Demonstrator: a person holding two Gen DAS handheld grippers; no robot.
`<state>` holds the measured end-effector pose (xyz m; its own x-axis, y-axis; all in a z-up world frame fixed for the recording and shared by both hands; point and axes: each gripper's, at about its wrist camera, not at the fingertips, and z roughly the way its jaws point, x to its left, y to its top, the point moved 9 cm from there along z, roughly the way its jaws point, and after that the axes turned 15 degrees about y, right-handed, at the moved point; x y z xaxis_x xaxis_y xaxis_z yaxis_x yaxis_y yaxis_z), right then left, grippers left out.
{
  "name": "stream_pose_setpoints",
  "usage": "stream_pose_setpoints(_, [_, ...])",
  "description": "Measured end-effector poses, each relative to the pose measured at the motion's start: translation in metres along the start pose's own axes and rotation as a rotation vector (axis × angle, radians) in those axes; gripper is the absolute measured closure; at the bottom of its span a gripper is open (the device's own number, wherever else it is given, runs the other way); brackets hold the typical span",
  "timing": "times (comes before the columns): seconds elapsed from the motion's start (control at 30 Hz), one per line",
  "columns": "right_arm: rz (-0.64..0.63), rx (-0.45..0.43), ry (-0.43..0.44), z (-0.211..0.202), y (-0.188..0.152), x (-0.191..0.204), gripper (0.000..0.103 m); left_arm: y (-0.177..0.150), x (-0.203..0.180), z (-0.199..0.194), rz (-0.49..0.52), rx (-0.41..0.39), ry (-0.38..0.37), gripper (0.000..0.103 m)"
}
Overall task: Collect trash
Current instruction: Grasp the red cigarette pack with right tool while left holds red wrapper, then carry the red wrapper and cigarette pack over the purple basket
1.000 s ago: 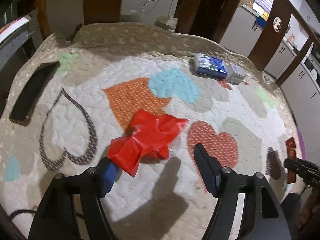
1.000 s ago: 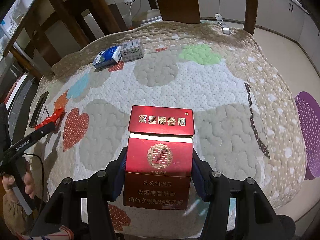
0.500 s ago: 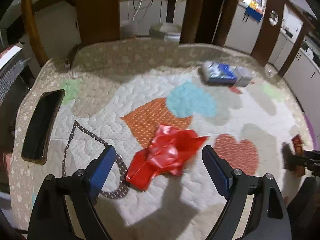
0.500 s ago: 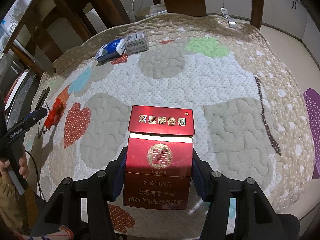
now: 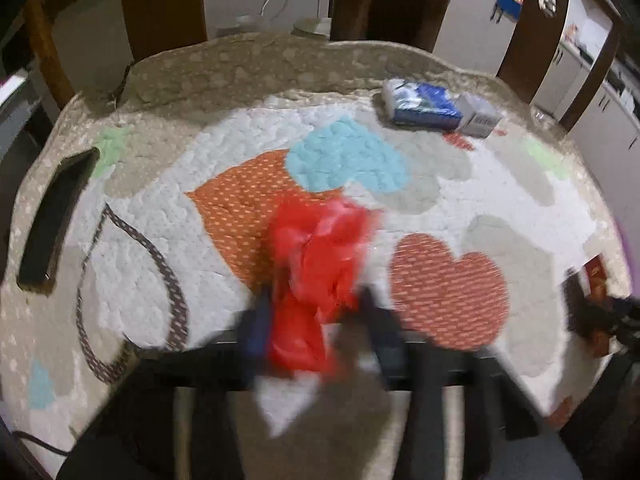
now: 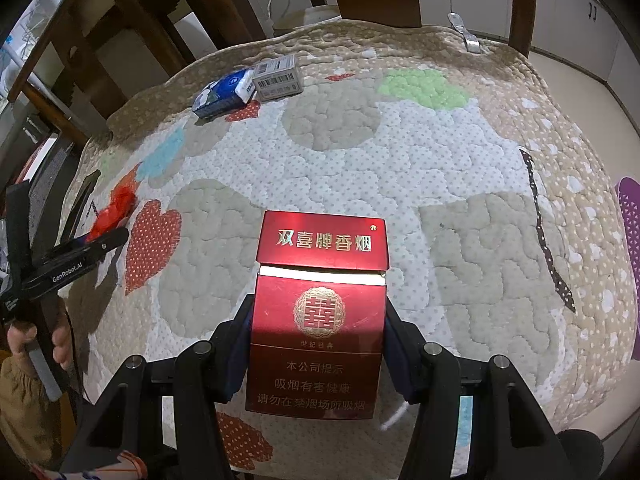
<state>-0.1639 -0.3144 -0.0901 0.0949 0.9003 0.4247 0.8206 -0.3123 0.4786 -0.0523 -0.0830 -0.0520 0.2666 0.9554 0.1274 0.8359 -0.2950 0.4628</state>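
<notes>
A crumpled red plastic wrapper (image 5: pixel 316 264) lies on the quilted heart-pattern table cover (image 5: pixel 132 248). My left gripper (image 5: pixel 312 328) is blurred and its jaws are closing, with the wrapper's near end pinched between them. The right wrist view shows that gripper (image 6: pixel 108 236) at the far left, with the wrapper (image 6: pixel 118 206) at its tip. My right gripper (image 6: pixel 318 352) is shut on a red cigarette pack (image 6: pixel 320 320), held upright above the cover with its lid slightly ajar. The pack (image 5: pixel 596 276) also shows at the right edge of the left wrist view.
A blue tissue pack (image 5: pixel 420 106) and a grey barcoded box (image 5: pixel 478 116) lie together near the far edge. A black phone (image 5: pixel 56 216) rests at the left rim. Wooden chairs (image 5: pixel 160 4) ring the table. A purple mat (image 6: pixel 630 240) lies on the floor at right.
The left gripper's jaws, wide apart half a second ago, have come together on the red wrapper, and the wrapper is bunched up. The right gripper and its pack have stayed put.
</notes>
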Motion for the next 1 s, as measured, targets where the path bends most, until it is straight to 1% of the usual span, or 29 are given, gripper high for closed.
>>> stream_pose_setpoints(0.03, [-0.001,-0.002,0.004,0.000,0.000,0.001,0.042,0.000,-0.001,-0.002,-0.010,0.004,-0.005,0.085])
stream_pose_setpoints(0.13, [-0.007,-0.008,0.011,-0.003,-0.001,0.003,0.042,0.000,-0.006,-0.014,-0.034,-0.015,-0.025,0.089])
stream_pose_setpoints(0.23, [-0.018,-0.013,0.010,-0.005,-0.004,0.004,0.042,-0.002,-0.009,-0.027,-0.049,-0.020,-0.061,0.092])
stream_pose_setpoints(0.37, [-0.017,-0.028,0.024,-0.011,-0.006,0.006,0.042,-0.006,-0.011,-0.045,-0.069,-0.022,-0.086,0.092])
stream_pose_setpoints(0.47, [-0.013,-0.041,0.037,-0.016,-0.007,0.008,0.042,-0.009,-0.015,-0.060,-0.066,-0.036,-0.083,0.092])
stream_pose_setpoints(0.7, [0.002,-0.073,0.060,-0.030,-0.009,0.010,0.042,-0.016,-0.039,-0.091,0.003,-0.084,-0.049,0.092])
stream_pose_setpoints(1.0, [0.043,-0.134,0.076,-0.057,-0.013,-0.004,0.042,-0.022,-0.096,-0.121,0.132,-0.130,-0.066,0.092])
